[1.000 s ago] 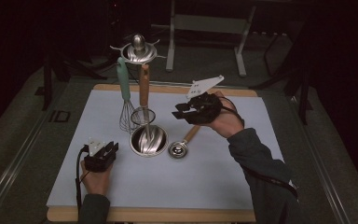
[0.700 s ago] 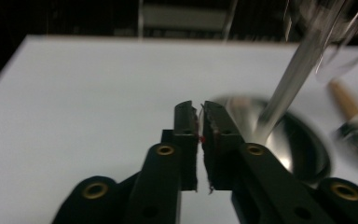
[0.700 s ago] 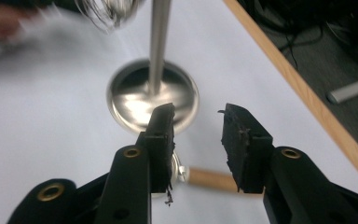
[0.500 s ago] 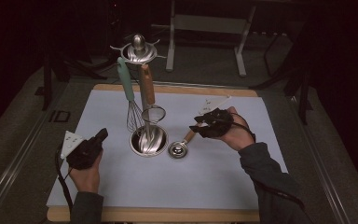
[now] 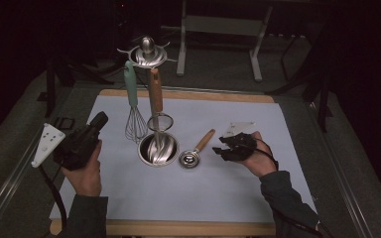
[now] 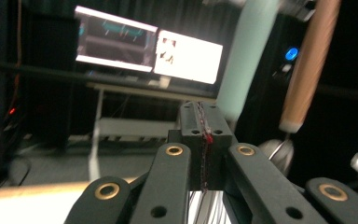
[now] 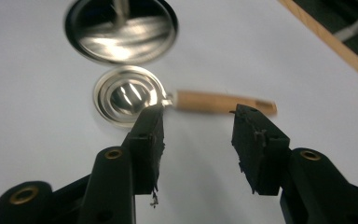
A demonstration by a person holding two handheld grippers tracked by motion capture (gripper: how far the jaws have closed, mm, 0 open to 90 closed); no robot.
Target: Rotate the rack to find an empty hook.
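A steel scoop (image 5: 190, 158) with a wooden handle lies on the white mat (image 5: 228, 198), right of the utensil stand's round steel base (image 5: 158, 148). My right gripper (image 5: 222, 146) is open just right of the scoop. In the right gripper view its jaws (image 7: 199, 115) stand apart over the near end of the scoop's handle (image 7: 223, 102), with the bowl (image 7: 128, 95) beyond. My left gripper (image 5: 100, 120) is shut and empty, raised left of the stand. Its joined tips (image 6: 204, 126) point at the hanging teal whisk handle (image 6: 244, 56) and a wooden handle (image 6: 310, 65).
The stand (image 5: 148, 52) holds a teal-handled whisk (image 5: 135, 119) and a wooden-handled strainer (image 5: 155, 94) over its base. The mat lies on a wooden board (image 5: 188, 94). Metal frame legs (image 5: 218, 25) stand behind the table. Bright monitors (image 6: 149, 44) are seen far off.
My right gripper has come down from above the table to the mat beside the scoop's handle. The left gripper has moved left, away from the base, and tilted upward.
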